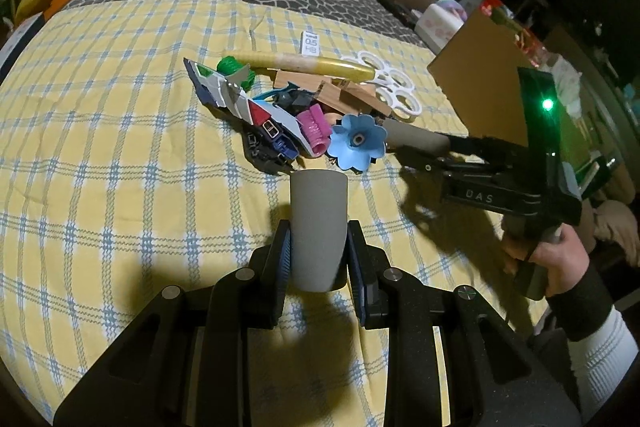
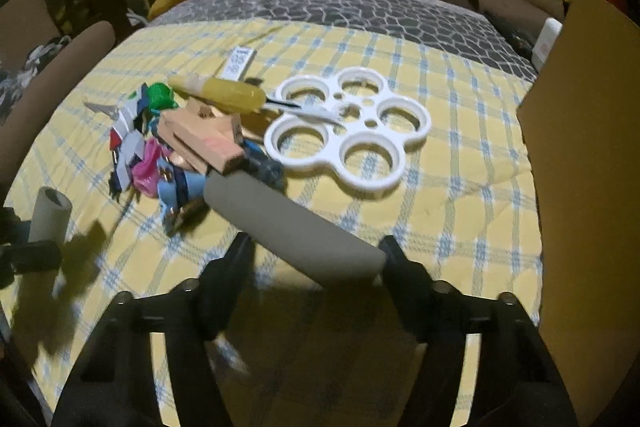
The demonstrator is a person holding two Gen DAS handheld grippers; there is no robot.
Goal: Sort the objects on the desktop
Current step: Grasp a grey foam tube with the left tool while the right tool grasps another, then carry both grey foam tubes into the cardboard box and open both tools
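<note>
While the left wrist view runs, the left tongs (image 1: 318, 247) sit clamped on a short grey cardboard tube (image 1: 318, 227), its long axis pointing straight out along the fingers, lifted clear of the yellow checked cloth (image 1: 120, 167). Just past its far end lies the pile (image 1: 280, 111) — a blue flower piece (image 1: 358, 143), a pink ribbed piece (image 1: 314, 131), wooden blocks (image 1: 332, 93), a yellow tube (image 1: 304, 65) and a white ring tray (image 1: 394, 87) behind. Over at the right edge, the right tongs (image 1: 416, 149) reach in low towards a second, longer grey tube (image 1: 416, 137) at the pile's near side; a hand (image 1: 560, 259) holds the handle.

Switch to the right wrist view: the right tongs (image 2: 316, 247) stand partly open with the long grey tube (image 2: 292, 227) lying between the fingers, slanting from the pile at upper left down to the right finger. Its near end looks to touch that finger; the left finger seems clear of it — motion blur makes a firm grip impossible to call. The tube crosses the fingers at an angle, so I judge the closing needs squaring up. Far left, the short tube shows again, partly cut off, and much of the pile's small parts stay too jumbled to name.
</note>
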